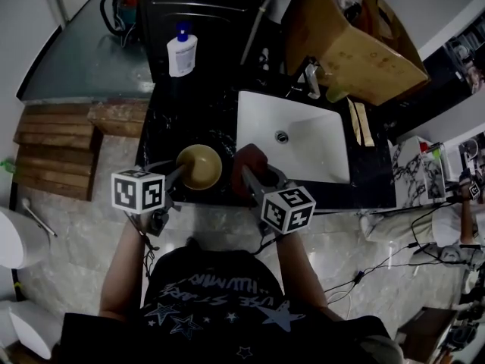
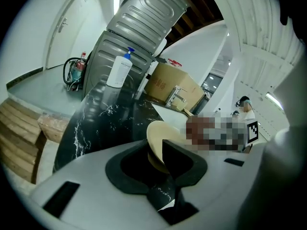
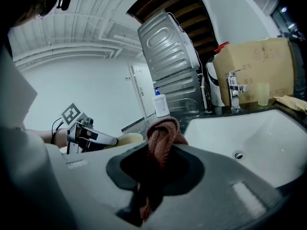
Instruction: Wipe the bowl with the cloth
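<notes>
A tan bowl (image 1: 199,166) rests on the black marble counter (image 1: 163,139) left of the sink. My left gripper (image 1: 179,175) is shut on the bowl's near left rim; in the left gripper view the cream rim (image 2: 158,135) sits pinched between the jaws. My right gripper (image 1: 250,174) is shut on a reddish-brown cloth (image 1: 252,160), held just right of the bowl at the sink's front left corner. In the right gripper view the cloth (image 3: 162,135) bunches up out of the jaws, with the bowl (image 3: 128,138) and the left gripper (image 3: 91,137) to its left.
A white rectangular sink (image 1: 299,139) with a tap (image 1: 311,80) lies to the right. A white pump bottle (image 1: 182,51) stands at the counter's back, before a dark washing machine (image 1: 201,6). A cardboard box (image 1: 352,40) sits behind the sink. Wooden slats (image 1: 57,154) lie at left.
</notes>
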Demonstrator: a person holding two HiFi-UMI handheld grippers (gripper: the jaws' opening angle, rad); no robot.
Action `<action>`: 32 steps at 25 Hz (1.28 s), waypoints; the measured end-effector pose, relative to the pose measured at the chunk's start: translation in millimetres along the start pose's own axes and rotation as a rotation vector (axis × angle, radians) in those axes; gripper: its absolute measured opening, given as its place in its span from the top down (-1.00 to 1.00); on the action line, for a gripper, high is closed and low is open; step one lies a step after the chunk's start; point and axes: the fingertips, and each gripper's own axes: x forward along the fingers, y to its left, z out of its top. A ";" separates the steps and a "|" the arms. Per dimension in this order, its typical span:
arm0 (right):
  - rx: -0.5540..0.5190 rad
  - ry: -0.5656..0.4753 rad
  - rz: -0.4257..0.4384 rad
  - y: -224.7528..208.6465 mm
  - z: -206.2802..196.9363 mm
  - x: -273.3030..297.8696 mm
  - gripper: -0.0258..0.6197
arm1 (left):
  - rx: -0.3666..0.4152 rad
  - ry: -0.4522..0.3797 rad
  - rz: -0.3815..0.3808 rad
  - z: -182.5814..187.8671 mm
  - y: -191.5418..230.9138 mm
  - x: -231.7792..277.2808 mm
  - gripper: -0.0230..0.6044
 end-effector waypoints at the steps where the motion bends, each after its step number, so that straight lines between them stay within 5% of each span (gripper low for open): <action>1: 0.000 0.000 -0.001 0.3 -0.2 0.3 0.71 | 0.005 -0.001 0.003 0.9 -0.2 0.0 0.61; 7: 0.000 -0.002 0.007 1.2 0.3 4.6 0.71 | 0.046 -0.001 0.050 4.5 1.8 -0.5 0.85; 23: -0.042 -0.023 0.095 3.2 3.4 -20.4 0.71 | 0.038 -0.009 0.118 -1.7 -19.3 1.9 0.87; 32: 0.002 -0.076 0.281 30.0 26.1 -53.3 0.71 | 0.042 -0.045 0.180 -10.3 -40.9 2.8 0.87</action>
